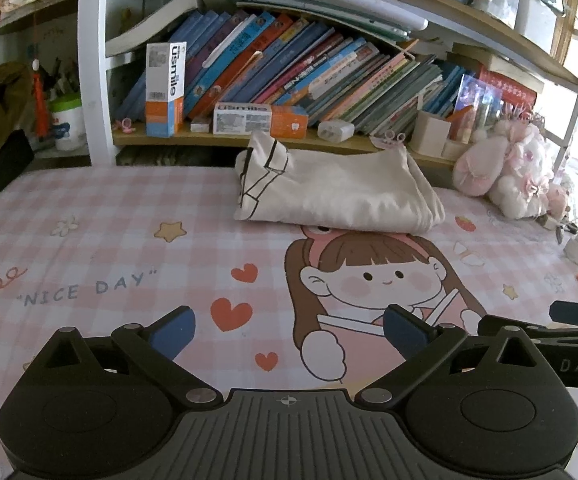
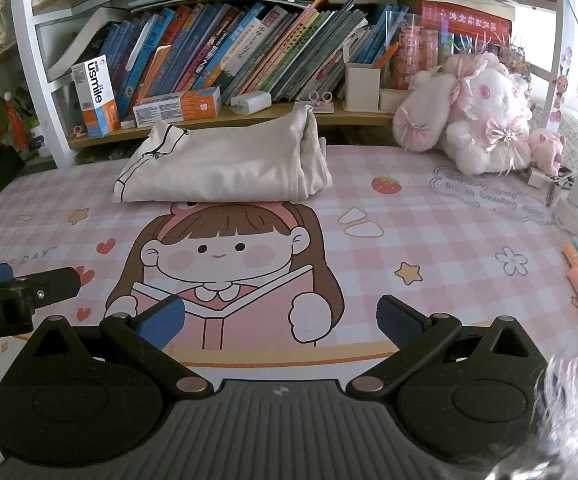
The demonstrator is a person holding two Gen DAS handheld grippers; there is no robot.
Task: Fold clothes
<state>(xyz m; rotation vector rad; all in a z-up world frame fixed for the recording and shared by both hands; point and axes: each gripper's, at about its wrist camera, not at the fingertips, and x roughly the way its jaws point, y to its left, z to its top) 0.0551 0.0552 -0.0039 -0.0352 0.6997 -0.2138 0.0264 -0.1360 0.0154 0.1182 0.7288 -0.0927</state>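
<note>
Left hand-held gripper (image 1: 289, 328) low, level (jaws spread), garment (image 1: 337, 192) well beyond

Home bedroom desk, bookshelf (image 1: 289, 60), plush toy (image 2: 477, 120)

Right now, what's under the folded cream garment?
The folded cream garment lies on the pink checked desk mat, covering the top of the printed cartoon girl's head. Whatever else the mat shows beneath it is hidden. Both jaws are open, away from it.
</note>
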